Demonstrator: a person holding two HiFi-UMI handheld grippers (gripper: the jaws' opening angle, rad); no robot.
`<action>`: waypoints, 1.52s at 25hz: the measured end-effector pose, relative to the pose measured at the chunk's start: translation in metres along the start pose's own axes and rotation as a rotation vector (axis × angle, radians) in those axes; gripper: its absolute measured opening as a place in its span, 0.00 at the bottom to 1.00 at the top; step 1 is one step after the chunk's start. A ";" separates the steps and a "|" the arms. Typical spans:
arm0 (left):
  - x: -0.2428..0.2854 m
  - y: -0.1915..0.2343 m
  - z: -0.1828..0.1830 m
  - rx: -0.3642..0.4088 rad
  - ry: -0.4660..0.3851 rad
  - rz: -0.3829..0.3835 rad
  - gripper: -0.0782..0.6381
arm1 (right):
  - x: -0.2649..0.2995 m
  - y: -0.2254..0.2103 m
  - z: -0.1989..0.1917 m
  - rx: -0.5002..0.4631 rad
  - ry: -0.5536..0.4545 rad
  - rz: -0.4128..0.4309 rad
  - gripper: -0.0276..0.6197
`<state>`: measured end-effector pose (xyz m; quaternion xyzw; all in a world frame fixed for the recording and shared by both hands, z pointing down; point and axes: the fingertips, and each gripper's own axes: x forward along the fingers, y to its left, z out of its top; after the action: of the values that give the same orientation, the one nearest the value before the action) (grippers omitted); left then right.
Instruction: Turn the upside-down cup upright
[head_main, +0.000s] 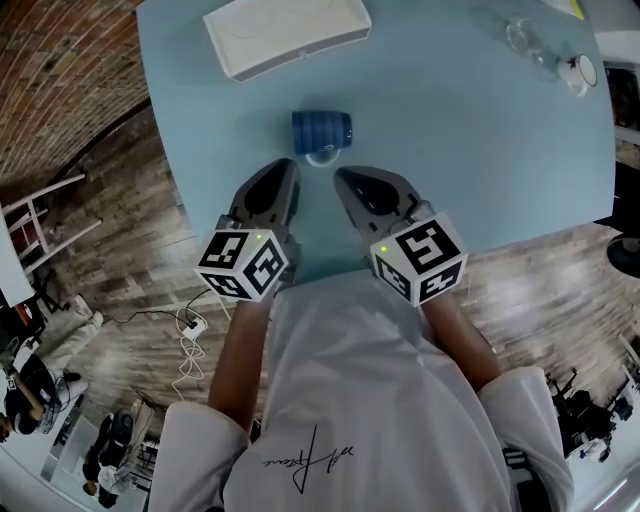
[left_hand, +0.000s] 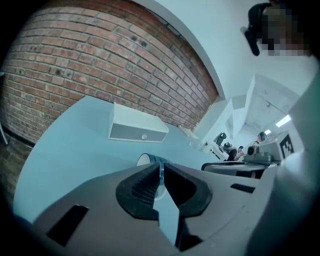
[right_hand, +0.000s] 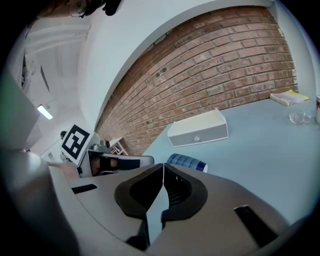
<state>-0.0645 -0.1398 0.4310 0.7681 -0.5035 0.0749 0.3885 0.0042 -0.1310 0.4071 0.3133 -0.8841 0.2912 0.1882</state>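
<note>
- The blue cup sits on the blue table. It is not standing the right way up yet.
- It looks like it may be lying on its side, with a white round end facing left. I can't be sure of that.
- The left gripper is just on the near side of the cup, a little to the left. Its jaws are squeezed together with nothing in them.
- The right gripper is just on the near side of the cup too, a little to the right. Its jaws are also pressed together and hold nothing.
- Neither gripper touches the cup.
- A white box lies far behind the cup, well out of the way.
- I think the step now is to get ready to grab the cup. One gripper should open its jaws wide before it goes any closer.
- A good grab would be around the ribbed sides of the cup, with one jaw on each side.
- Squeeze softly but firmly, because a round cup can roll or slip away.
- Lift it a little, turn it slowly, then set it down flat with the open end up.
</note>
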 end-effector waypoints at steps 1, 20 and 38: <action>0.000 0.000 0.001 -0.003 -0.002 -0.003 0.12 | 0.001 -0.001 0.000 0.003 0.002 0.000 0.08; 0.025 0.015 -0.009 -0.079 0.087 -0.064 0.26 | 0.013 -0.026 0.002 0.039 0.028 -0.038 0.08; 0.043 0.017 -0.013 -0.137 0.130 -0.157 0.23 | 0.022 -0.034 -0.009 0.064 0.055 -0.055 0.08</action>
<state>-0.0547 -0.1651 0.4700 0.7703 -0.4197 0.0594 0.4763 0.0122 -0.1566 0.4392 0.3354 -0.8598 0.3226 0.2102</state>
